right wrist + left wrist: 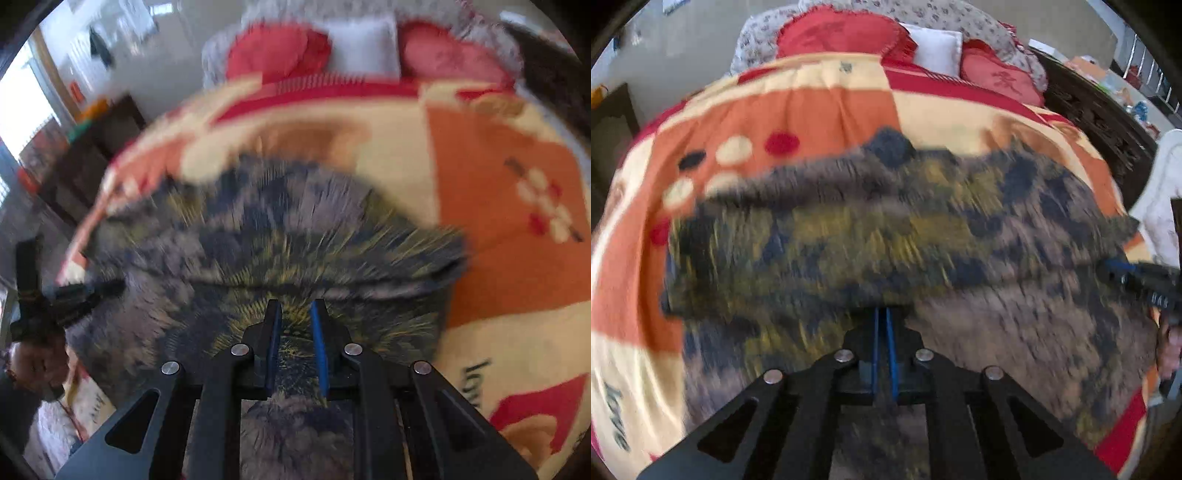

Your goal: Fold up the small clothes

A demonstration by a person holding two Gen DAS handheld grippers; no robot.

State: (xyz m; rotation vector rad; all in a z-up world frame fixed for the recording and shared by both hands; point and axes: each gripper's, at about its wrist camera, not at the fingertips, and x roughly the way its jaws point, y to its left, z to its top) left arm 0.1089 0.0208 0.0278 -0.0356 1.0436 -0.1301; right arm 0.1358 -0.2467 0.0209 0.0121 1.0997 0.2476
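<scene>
A dark garment [849,236] patterned in grey, navy and olive yellow lies spread on the bed, with a folded layer across its middle; both views are blurred. My left gripper [882,312] is shut, its blue pads [891,354] together and the tips buried under the fold's edge. In the right wrist view the same garment [295,229] fills the middle. My right gripper [295,306] stands with its blue pads [320,350] a little apart and a bunch of the cloth filling the gap. Each gripper shows at the edge of the other's view: the right gripper [1137,280], the left gripper [74,291].
An orange, cream and red blanket [812,107] covers the bed under the garment. Red pillows [842,37] and a white pillow [938,48] lie at the head. Dark wooden furniture [1100,122] runs along the bed's side. A hand [37,362] holds the left gripper.
</scene>
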